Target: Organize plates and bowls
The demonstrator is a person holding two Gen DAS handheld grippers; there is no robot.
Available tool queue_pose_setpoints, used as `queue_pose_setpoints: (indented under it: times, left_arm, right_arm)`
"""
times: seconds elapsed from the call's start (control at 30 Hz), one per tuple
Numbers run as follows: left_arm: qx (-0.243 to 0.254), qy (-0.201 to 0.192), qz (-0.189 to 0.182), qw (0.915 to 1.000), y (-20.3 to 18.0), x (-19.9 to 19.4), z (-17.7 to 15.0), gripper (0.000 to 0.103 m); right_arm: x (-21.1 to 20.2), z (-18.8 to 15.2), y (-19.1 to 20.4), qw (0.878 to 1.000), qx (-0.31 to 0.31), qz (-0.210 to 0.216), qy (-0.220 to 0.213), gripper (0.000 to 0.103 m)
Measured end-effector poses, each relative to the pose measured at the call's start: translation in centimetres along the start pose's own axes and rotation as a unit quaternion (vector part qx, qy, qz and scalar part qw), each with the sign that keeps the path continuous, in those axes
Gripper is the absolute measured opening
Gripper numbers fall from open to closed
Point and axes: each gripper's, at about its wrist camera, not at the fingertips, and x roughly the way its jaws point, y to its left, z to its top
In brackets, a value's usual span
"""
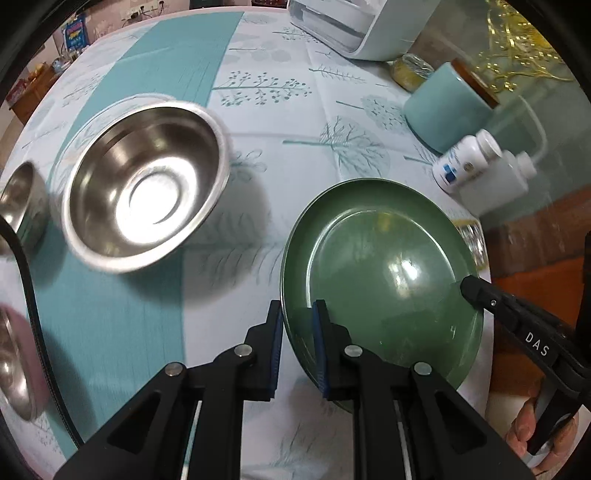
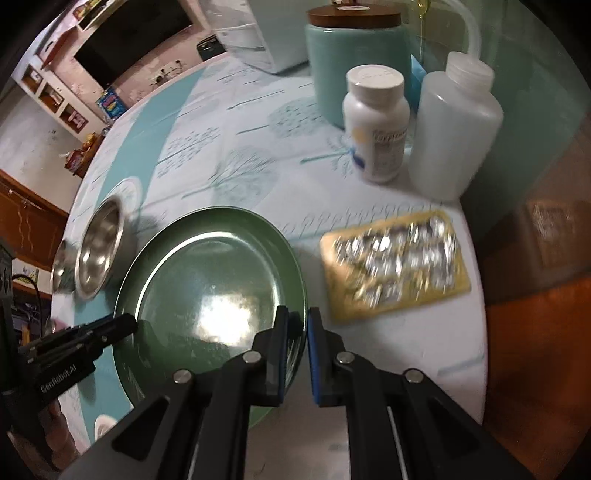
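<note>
Green plate [image 1: 384,273]: round, glossy, on the tree-print tablecloth [image 1: 295,122] near the table's edge; gripped on two opposite rim sections, one by each gripper. Whether it rests flat or is raised cannot be told.
Left gripper [image 1: 297,350]: fingers narrow, straddling the plate's near rim, one blue pad [image 1: 320,354] above the plate's face, the other finger outside the rim.
Right gripper [image 2: 297,354]: fingers narrow, closed across the plate's rim, one over the plate's inside, one outside; seen from the left wrist view as a black tip on the plate's far right edge.
Large steel bowl [image 1: 144,184]: upright, empty, on the teal stripe left of the plate, apart from it.
Small steel bowl [image 1: 18,199]: just left of the large bowl, partly cut by the frame.
Third steel bowl [image 1: 14,354]: pink outside, at the left edge, blurred.
Teal canister [image 2: 356,62]: wooden lid, behind the bottles.
White pill bottle [image 2: 376,122]: upright, beside the translucent squeeze bottle [image 2: 456,129].
Foil blister pack [image 2: 395,264]: flat on the cloth, right of the plate, blurred.
White appliance [image 1: 347,26]: at the table's far side.
</note>
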Motion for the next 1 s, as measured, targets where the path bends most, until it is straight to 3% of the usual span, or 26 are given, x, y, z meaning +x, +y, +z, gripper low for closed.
queue_pose_setpoints:
  times: [0.23, 0.57, 0.77, 1.0]
  left_arm:
    - [0.020, 0.009, 0.000, 0.9997, 3.3, -4.8, -6.1, 0.014]
    - [-0.005, 0.015, 0.002, 0.9999, 10.9, -10.9, -16.4, 0.014]
    - [-0.009, 0.020, 0.022, 0.9995, 14.8, -12.4, -21.9, 0.014]
    - [-0.014, 0.032, 0.023, 0.9991, 16.2, -11.5, -25.2, 0.014]
  right_arm:
    - [-3.5, -5.5, 4.0, 0.999, -0.033, 0.017, 0.002, 0.009]
    - [-7.0, -14.1, 11.4, 0.995, -0.089, 0.051, 0.007, 0.009]
    - [-6.8, -19.5, 14.7, 0.991, -0.111, 0.064, 0.026, 0.009]
    - [-6.0, -23.4, 16.2, 0.990, -0.111, 0.062, 0.053, 0.009]
